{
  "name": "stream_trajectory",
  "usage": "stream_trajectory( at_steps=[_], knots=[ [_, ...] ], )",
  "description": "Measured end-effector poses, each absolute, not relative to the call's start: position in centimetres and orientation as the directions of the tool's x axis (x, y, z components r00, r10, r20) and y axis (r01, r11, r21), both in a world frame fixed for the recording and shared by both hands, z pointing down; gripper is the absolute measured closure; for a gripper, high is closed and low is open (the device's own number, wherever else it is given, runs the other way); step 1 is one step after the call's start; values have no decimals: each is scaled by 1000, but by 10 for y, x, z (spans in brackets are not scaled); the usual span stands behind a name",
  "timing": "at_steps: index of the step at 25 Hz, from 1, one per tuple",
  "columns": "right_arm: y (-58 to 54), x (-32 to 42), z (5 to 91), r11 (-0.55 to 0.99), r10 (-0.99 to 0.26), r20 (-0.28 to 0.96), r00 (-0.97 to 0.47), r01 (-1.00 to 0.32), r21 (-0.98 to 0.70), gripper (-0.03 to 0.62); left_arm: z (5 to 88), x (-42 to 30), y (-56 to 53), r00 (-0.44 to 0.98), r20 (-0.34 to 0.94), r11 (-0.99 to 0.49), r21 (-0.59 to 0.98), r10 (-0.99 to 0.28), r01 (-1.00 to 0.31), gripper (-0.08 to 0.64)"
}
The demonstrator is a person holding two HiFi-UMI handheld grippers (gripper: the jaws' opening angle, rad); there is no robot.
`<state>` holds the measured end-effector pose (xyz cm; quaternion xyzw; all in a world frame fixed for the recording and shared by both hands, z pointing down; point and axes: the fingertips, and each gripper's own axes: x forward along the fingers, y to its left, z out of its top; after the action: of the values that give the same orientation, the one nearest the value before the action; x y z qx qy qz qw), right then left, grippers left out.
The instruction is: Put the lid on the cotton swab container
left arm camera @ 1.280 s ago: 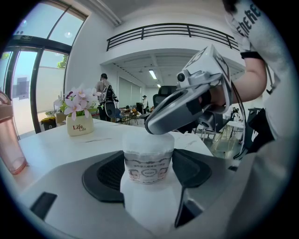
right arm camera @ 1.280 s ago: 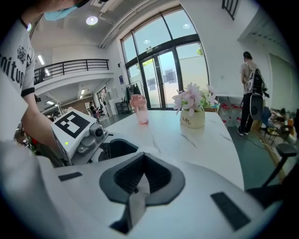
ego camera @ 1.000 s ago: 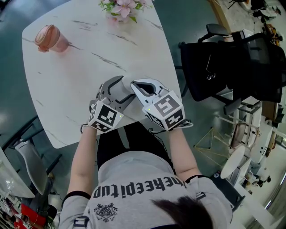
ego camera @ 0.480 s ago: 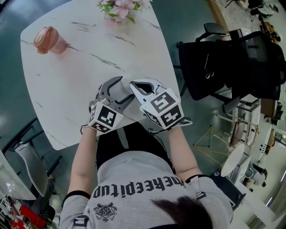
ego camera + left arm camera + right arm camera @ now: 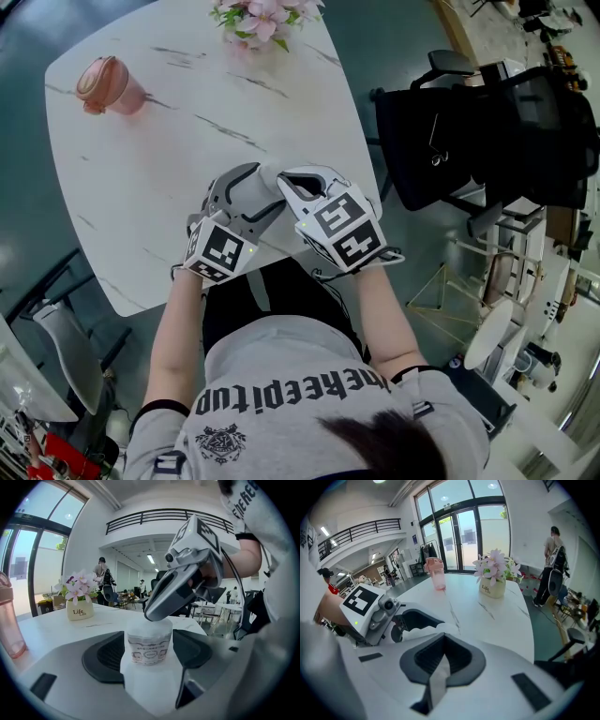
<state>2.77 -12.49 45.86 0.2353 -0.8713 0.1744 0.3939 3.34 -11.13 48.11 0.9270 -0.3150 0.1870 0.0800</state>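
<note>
Cotton swab container (image 5: 149, 645), a small frosted tub with a printed label, stands upright on the white marble table (image 5: 141, 187) near its 5 o'clock edge, set between the 2 pads (image 5: 110, 657) of the left gripper (image 5: 150, 641), which are part-way open and press against its 2 sides. In the head view the left gripper (image 5: 246, 183) and right gripper (image 5: 298, 183) meet tip to tip there, hiding the tub. The right gripper's (image 5: 157, 611) tip rests on the tub's top from 1 o'clock. Its own view shows the right gripper's (image 5: 442, 648) pads (image 5: 464, 660) almost together, pinching a thin pale strip, seemingly the lid (image 5: 437, 681) edge-on. A pink cup (image 5: 103, 82) stands at the table's 10 o'clock and a flower pot (image 5: 262, 17) at 12 o'clock, both well apart from the grippers.
</note>
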Motion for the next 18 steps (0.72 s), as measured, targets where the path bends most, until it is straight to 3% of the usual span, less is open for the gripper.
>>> stream_trajectory(
  at_steps=[6, 12, 18],
  knots=[
    [-123, 23, 459, 839, -278, 794, -541, -539, -74, 581, 482, 34, -110, 746, 395, -803, 32, -537, -595, 230],
    [-124, 26, 458, 825, -242, 770, -591, -542, -157, 581, 484, 32, -107, 754, 406, -814, 42, -516, -579, 230],
    [-123, 23, 456, 831, -286, 756, -589, -545, -110, 581, 488, 32, -109, 762, 415, -824, 47, -498, -564, 230]
  ],
)
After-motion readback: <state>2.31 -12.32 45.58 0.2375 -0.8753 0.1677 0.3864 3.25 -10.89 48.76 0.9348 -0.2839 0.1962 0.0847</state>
